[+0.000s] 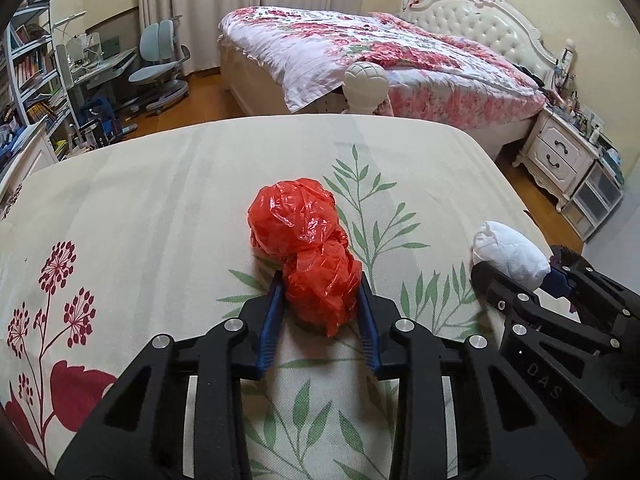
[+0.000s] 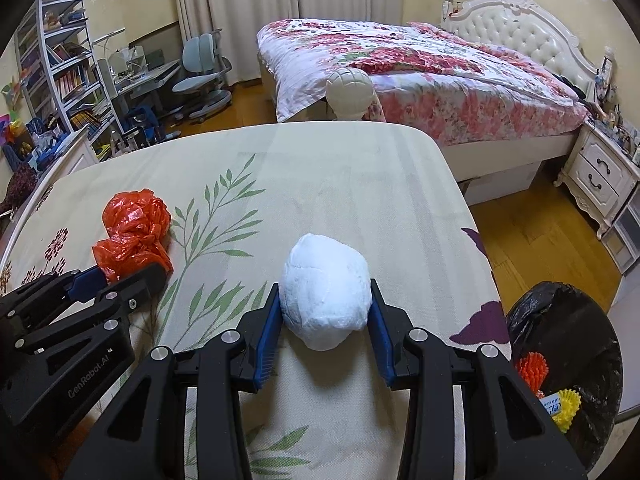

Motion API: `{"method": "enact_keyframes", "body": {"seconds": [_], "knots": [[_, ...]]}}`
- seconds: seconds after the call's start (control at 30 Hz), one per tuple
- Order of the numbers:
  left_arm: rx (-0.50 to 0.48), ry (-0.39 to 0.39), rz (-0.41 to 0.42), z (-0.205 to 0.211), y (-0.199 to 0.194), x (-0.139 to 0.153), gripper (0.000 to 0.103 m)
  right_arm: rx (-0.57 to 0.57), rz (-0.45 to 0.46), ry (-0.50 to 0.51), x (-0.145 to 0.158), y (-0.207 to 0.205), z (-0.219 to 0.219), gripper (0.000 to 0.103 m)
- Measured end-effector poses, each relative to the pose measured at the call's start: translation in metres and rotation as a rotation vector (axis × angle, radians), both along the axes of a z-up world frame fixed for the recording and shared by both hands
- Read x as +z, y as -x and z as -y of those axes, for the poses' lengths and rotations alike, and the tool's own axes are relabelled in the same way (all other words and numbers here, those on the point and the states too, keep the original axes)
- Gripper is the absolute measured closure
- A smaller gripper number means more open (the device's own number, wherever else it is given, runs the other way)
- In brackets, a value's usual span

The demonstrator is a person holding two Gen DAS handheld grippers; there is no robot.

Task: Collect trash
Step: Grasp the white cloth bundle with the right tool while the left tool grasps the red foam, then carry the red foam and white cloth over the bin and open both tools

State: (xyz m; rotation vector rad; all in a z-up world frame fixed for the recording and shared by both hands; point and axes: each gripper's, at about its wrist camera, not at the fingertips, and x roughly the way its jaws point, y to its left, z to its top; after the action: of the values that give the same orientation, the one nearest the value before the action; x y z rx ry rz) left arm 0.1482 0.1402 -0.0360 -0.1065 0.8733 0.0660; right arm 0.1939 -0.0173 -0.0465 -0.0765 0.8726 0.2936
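**Clearance around the bin**

The black-lined bin point(image 2: 568, 360) stands on the floor just beside the desk point(image 2: 320, 184) at its right edge, mouth unobstructed from above. Orange and yellow spiky balls point(image 2: 532, 368) occupy its interior. Bare cloth lies beyond the bin toward the desk's far edge.

A cream table point(image 2: 340, 168) with printed leaves bears a crumpled red bag point(image 1: 308, 248) and a white wad point(image 2: 325, 300).

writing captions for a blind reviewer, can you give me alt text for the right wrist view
The right claw grips a white paper wad over a floral tablecloth. At left, the left claw holds a crumpled red plastic bag; at lower right stands a black-lined trash bin with bits inside, a bedroom behind.
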Motion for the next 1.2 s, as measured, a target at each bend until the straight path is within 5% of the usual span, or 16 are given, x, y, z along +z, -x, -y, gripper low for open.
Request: {"method": "enact_keyframes", "body": {"seconds": [1.2], "knots": [[-0.062,0.012,0.022,0.048,0.107,0.000,0.070,-0.044,0.038,-0.045,0.011,0.123,0.049,0.062]]}}
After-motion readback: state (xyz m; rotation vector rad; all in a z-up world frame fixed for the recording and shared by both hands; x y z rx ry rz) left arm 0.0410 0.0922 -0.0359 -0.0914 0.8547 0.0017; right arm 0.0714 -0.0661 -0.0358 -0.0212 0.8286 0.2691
